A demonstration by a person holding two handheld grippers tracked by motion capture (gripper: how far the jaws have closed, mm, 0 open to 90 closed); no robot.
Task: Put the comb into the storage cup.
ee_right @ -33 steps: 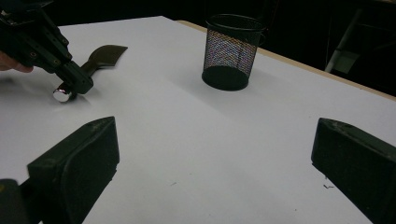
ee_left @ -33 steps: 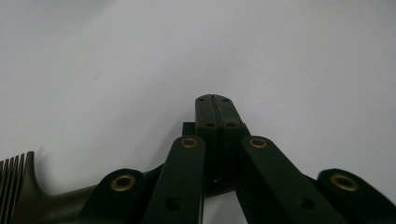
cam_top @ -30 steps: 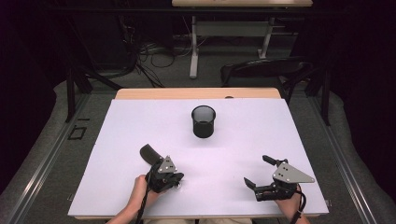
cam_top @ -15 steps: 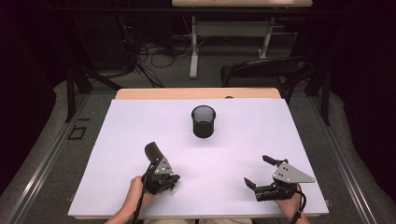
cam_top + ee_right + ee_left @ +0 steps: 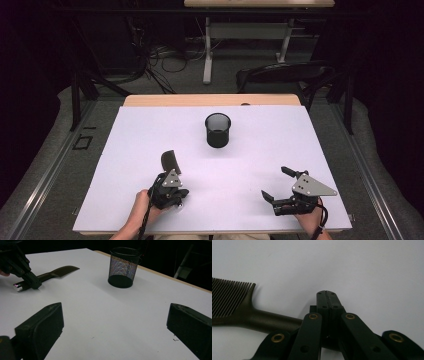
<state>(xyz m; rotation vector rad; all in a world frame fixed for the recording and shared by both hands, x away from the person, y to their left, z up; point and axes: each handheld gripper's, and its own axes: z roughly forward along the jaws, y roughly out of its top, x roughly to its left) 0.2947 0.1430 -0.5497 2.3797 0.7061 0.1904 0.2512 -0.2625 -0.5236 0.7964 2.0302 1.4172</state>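
Two grippers are in our hands at the near edge of the table point(image 5: 125, 150), and we begin with the left gripper point(image 5: 172, 196), which sits at about seven o'clock on the white surface. In the left gripper view its jaws are pressed flat together, with nothing between them, their tips resting down toward the tabletop. The comb point(image 5: 242, 312), dark and long-handled, lies on the table just beside those closed jaws; its handle runs under the gripper's linkage on one side rather than into the jaws, and its fine teeth fan out at the far end. From the high view the comb point(image 5: 170, 161) reaches away from the left gripper toward twelve o'clock, its toothed end farthest from us. In the right gripper view the comb's handle end shows a bright metallic tip close under the left gripper's closed jaws; we cannot tell whether they touch it. The right gripper point(image 5: 274, 185) rests at about five o'clock, well apart from the comb, its jaws spread wide and holding nothing. Beyond both, just past the centre of the table toward twelve o'clock, a black mesh cup point(image 5: 218, 130) stands upright, well apart from the comb and from either gripper.
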